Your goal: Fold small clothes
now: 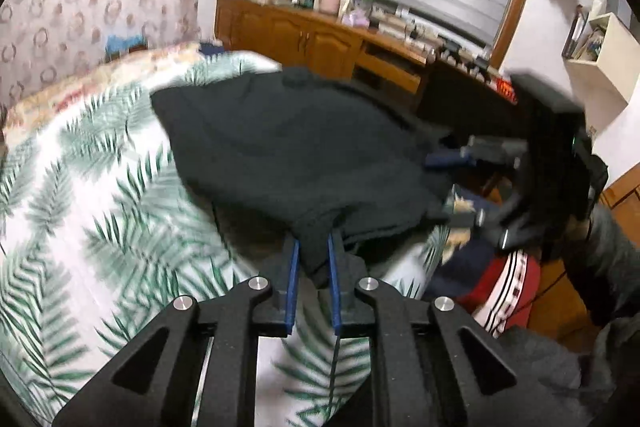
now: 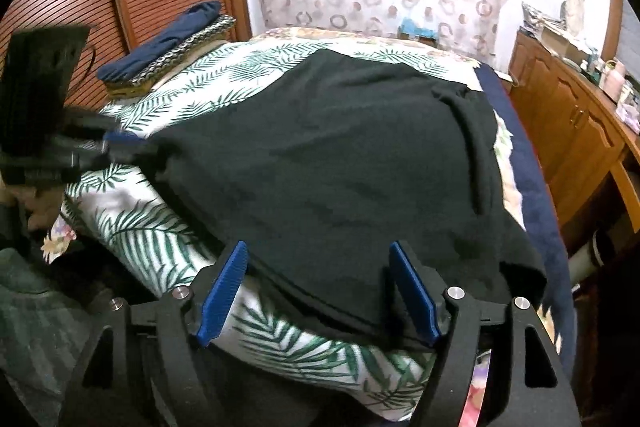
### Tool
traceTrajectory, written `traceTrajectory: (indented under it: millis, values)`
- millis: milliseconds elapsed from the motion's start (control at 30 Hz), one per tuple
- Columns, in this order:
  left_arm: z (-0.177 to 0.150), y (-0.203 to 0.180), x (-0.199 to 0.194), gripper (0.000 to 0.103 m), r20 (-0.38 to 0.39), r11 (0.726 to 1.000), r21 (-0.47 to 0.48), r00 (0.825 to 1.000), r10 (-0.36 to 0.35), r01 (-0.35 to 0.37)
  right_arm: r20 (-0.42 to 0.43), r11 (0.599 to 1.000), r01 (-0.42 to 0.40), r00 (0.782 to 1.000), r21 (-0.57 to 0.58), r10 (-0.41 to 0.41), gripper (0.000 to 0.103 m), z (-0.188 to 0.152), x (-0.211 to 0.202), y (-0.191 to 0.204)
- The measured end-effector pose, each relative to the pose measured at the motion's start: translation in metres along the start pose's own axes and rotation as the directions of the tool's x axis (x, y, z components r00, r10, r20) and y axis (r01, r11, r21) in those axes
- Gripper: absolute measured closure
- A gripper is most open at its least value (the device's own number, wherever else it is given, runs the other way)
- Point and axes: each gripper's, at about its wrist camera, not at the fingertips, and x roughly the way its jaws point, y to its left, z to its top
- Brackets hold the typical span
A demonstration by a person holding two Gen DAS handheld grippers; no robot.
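A dark green garment (image 1: 288,147) lies spread on a bed with a palm-leaf cover (image 1: 100,195). My left gripper (image 1: 314,247) is shut on the garment's near corner, the cloth pinched between its blue pads. In the right wrist view the garment (image 2: 340,167) fills the middle of the bed. My right gripper (image 2: 320,255) is open, its jaws standing wide on either side of the garment's near hem. The left gripper (image 2: 120,143) shows there at the left, gripping the garment's edge. The right gripper (image 1: 452,157) shows in the left view at the garment's right edge.
Folded dark blue clothes on a patterned cushion (image 2: 168,43) sit at the bed's far left. A wooden sideboard (image 1: 320,35) with clutter stands beyond the bed. A red, white and navy pile of clothes (image 1: 500,287) lies by the bed's right side.
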Motion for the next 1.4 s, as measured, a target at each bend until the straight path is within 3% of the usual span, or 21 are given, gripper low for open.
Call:
traceTrajectory:
  millis: [200, 400, 567, 633, 700, 800, 1000, 1100, 1400]
  values:
    - [0.032, 0.000, -0.002, 0.090, 0.068, 0.999, 0.027, 0.997, 0.021, -0.023, -0.030, 0.999, -0.014, 0.999, -0.032, 0.013, 0.028, -0.004, 0.005, 0.005]
    - [0.045, 0.007, -0.001, 0.090, 0.102, 0.999, 0.021, 0.994, 0.046, -0.049, -0.059, 0.997, 0.076, 0.995, -0.018, -0.077, 0.028, -0.002, 0.012, -0.022]
    - [0.043, 0.012, -0.004, 0.090, 0.113, 0.998, 0.012, 0.992, 0.056, -0.058, -0.053, 0.995, 0.096, 0.994, -0.020, -0.097, 0.029, -0.005, 0.008, -0.034]
    - [0.043, 0.017, -0.005, 0.090, 0.118, 0.998, 0.003, 0.991, 0.059, -0.060, -0.047, 0.993, 0.110, 0.993, -0.036, -0.111, 0.046, -0.003, 0.007, -0.034]
    - [0.043, 0.021, -0.006, 0.090, 0.118, 0.998, -0.002, 0.991, 0.064, -0.064, -0.049, 0.993, 0.105, 0.993, -0.046, -0.108, 0.077, 0.000, 0.007, -0.038]
    - [0.050, 0.031, -0.003, 0.090, 0.117, 0.996, -0.010, 0.989, 0.087, -0.087, -0.015, 0.992, 0.105, 0.994, -0.071, -0.106, 0.091, 0.014, 0.003, -0.038]
    - [0.076, 0.055, 0.005, 0.090, 0.127, 0.988, -0.014, 0.980, 0.151, -0.151, 0.124, 0.984, 0.151, 0.982, -0.091, -0.139, 0.093, 0.072, -0.010, -0.047]
    - [0.091, 0.070, 0.016, 0.090, 0.123, 0.983, -0.015, 0.975, 0.185, -0.185, 0.155, 0.980, 0.163, 0.977, -0.117, -0.145, 0.093, 0.098, 0.000, -0.050]
    - [0.121, 0.120, 0.064, 0.090, 0.043, 0.974, -0.055, 0.974, 0.223, -0.221, 0.085, 0.991, 0.086, 0.993, -0.104, -0.077, 0.093, 0.150, 0.074, -0.092]
